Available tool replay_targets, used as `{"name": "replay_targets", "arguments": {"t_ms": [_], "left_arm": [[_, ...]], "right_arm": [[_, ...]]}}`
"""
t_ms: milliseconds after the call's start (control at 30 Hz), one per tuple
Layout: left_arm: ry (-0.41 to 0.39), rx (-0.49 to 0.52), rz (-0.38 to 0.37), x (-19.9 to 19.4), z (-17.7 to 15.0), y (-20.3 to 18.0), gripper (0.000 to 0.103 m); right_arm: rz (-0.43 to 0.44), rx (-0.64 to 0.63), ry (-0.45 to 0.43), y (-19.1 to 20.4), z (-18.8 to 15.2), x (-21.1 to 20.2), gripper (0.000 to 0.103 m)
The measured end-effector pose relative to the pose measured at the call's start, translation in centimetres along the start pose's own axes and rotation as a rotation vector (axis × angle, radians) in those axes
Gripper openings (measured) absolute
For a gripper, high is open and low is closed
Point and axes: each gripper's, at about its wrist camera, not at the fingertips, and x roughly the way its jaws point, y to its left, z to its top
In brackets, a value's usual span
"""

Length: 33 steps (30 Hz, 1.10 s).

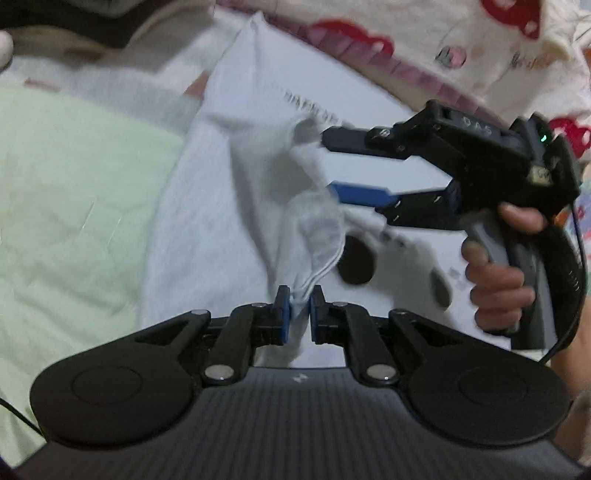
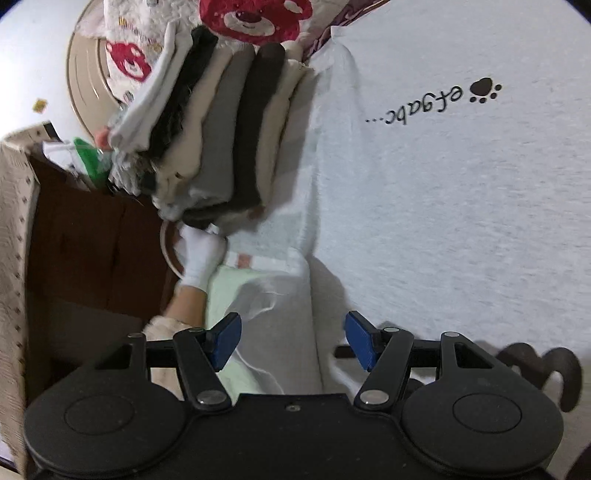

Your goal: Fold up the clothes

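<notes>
A white garment (image 1: 236, 177) with dark printed letters and paw marks is spread over the bed; in the right wrist view its print (image 2: 428, 107) reads upside down. My left gripper (image 1: 299, 317) is shut on a bunched hem of this white garment, lifting it a little. My right gripper (image 1: 328, 164), held by a hand (image 1: 498, 266), comes in from the right with its jaws open around a raised fold of the same cloth. In its own view my right gripper (image 2: 291, 341) stands open over the white garment (image 2: 443, 221), nothing pinched.
A stack of folded clothes (image 2: 221, 129) in grey, brown, cream and black lies at the garment's edge. A pale green cloth (image 1: 74, 206) lies to the left. A bear-print blanket (image 2: 251, 18) sits beyond. A hand in a white glove (image 2: 199, 258) rests near dark wooden furniture (image 2: 92, 240).
</notes>
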Motion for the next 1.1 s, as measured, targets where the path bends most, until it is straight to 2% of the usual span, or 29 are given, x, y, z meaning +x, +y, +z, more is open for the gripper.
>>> {"name": "replay_targets", "arguments": {"t_ms": [67,100,233,300,433,500,567,667,900,967,1000,1033,1067,1100], "left_arm": [[-0.012,-0.007,-0.005,-1.2,-0.1,0.2,0.038],[-0.017,-0.009,-0.007,-2.1,-0.3,0.3,0.042],[-0.044,-0.017,0.019,-4.9,-0.7,1.6,0.049],[-0.048,-0.016,0.055,-5.6,-1.1,2.1,0.05],[-0.017,0.016,0.132,-4.5,-1.2,2.3,0.051],[0.012,0.042,0.156,-3.8,-1.1,2.0,0.06],[0.021,0.049,0.175,-3.5,-1.2,2.1,0.065],[0.034,0.059,0.203,-3.2,-1.3,2.3,0.067],[0.066,0.083,0.268,-2.3,-1.5,2.6,0.069],[0.075,0.09,0.287,-2.1,-1.6,2.6,0.062],[0.071,0.125,0.299,-1.7,-1.7,2.3,0.032],[0.065,0.165,0.312,-1.2,-1.7,1.9,0.017],[0.069,0.184,0.323,-0.8,-1.7,1.6,0.011],[0.074,0.198,0.333,-0.4,-1.8,1.4,0.011]], "right_arm": [[-0.035,0.017,-0.005,-1.0,0.0,0.4,0.067],[-0.044,0.036,-0.023,-1.4,0.1,0.5,0.067],[-0.039,0.08,-0.086,-1.8,0.8,0.1,0.068],[-0.03,0.094,-0.116,-1.7,1.1,-0.1,0.068],[0.057,0.157,-0.081,-1.8,0.8,0.4,0.068],[0.094,0.2,-0.067,-2.2,0.5,0.8,0.068],[0.045,0.183,-0.063,-2.1,0.2,0.8,0.068],[-0.024,0.134,-0.075,-2.1,0.0,0.4,0.068],[0.072,0.155,-0.075,-3.9,-0.1,0.0,0.068],[0.092,0.136,-0.06,-4.0,-0.3,-0.2,0.067],[0.094,0.119,-0.049,-4.0,-0.5,-0.3,0.065],[0.095,0.102,-0.037,-3.9,-0.6,-0.4,0.061],[0.085,0.072,-0.026,-3.8,-0.7,-0.5,0.058],[0.066,0.038,-0.017,-3.5,-0.9,-0.4,0.054]]}}
